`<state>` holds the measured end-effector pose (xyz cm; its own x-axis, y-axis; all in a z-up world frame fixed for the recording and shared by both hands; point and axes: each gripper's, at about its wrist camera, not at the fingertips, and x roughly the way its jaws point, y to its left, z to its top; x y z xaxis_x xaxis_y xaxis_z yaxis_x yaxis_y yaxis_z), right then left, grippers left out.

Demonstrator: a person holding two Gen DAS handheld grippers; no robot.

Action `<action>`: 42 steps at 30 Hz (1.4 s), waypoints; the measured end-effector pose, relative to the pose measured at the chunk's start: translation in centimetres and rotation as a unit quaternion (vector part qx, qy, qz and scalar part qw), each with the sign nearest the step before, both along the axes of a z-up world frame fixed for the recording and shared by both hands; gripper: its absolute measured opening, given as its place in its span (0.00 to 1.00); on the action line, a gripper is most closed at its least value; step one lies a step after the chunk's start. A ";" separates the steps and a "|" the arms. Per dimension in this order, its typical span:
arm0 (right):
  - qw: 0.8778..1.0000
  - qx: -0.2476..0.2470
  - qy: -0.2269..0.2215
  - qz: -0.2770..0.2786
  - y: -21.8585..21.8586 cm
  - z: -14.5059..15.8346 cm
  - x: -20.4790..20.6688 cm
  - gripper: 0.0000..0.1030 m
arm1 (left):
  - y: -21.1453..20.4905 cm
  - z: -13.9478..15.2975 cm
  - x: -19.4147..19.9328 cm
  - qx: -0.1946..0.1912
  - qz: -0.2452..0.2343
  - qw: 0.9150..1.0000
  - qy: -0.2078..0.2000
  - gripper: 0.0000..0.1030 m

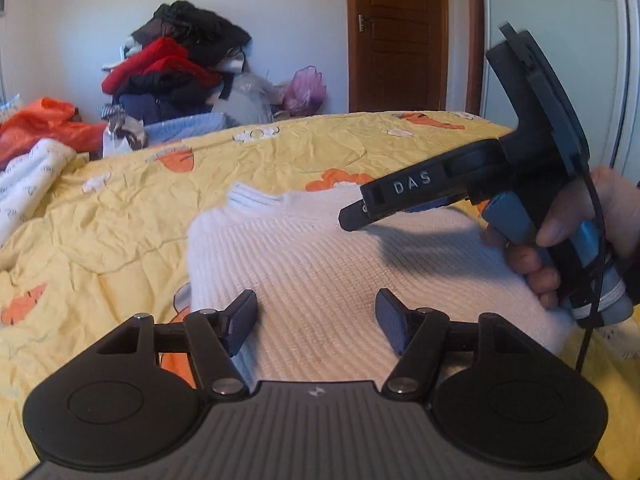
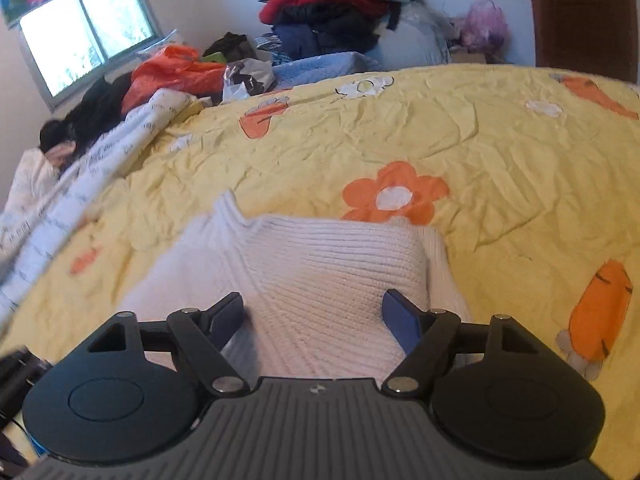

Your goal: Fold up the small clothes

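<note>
In your left wrist view, your left gripper holds its fingers apart over the white knit sweater, which lies mid-frame on the yellow flowered bedspread. Your right gripper reaches in from the right, held by your hand.

In your right wrist view, its fingers stand open, gripping nothing, with the sweater at lower centre and a clothes pile along the top.

Sunlit bedroom, wooden door, window
</note>
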<state>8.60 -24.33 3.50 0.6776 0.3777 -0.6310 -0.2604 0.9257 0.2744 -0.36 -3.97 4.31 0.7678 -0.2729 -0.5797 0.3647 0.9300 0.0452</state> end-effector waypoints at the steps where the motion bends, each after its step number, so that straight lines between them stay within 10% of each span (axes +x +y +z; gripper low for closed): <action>1: 1.000 0.002 0.000 0.003 -0.1 -0.1 0.1 0.74 | -0.1 -0.1 0.0 0.001 0.000 1.000 -0.001 0.64; 14: 0.999 -0.022 -0.033 0.006 1.3 3.6 -2.2 0.87 | 0.1 -0.4 -0.2 -0.005 -0.004 1.000 -0.008 0.64; 22: 0.997 -0.069 -0.015 0.018 2.2 0.5 -1.5 0.86 | 0.6 -0.1 -1.3 -0.009 -0.012 0.999 -0.028 0.64; 30: 0.994 -0.051 -0.094 -0.013 -4.5 4.4 -13.0 0.94 | 13.3 3.4 -6.2 0.015 0.098 0.991 -0.087 0.77; 34: 0.986 -0.108 -0.086 -0.098 -11.3 4.1 -18.9 0.94 | 21.7 4.1 -4.8 0.170 0.205 0.960 -0.092 0.77; 36: 0.975 -0.142 -0.081 -0.150 -14.8 4.2 -20.8 0.94 | 25.8 5.6 -3.8 0.230 0.282 0.925 -0.110 0.77; 38: 0.952 -0.202 -0.080 -0.217 -17.4 4.4 -22.2 0.95 | 27.3 7.6 -3.9 0.233 0.331 0.905 -0.128 0.77; 40: 0.929 -0.257 -0.087 -0.251 -17.8 4.5 -23.1 0.95 | 26.3 9.3 -5.3 0.157 0.326 0.921 -0.141 0.77; 42: 0.935 -0.247 -0.093 -0.239 -16.6 4.3 -23.9 0.96 | 22.6 9.0 -6.7 0.075 0.288 0.946 -0.127 0.77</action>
<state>-15.25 -40.96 7.81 0.8093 -0.3023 -0.5036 0.2141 0.9502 -0.2264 -7.09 18.62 13.33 0.8837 0.3042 -0.3557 -0.2418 0.9474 0.2096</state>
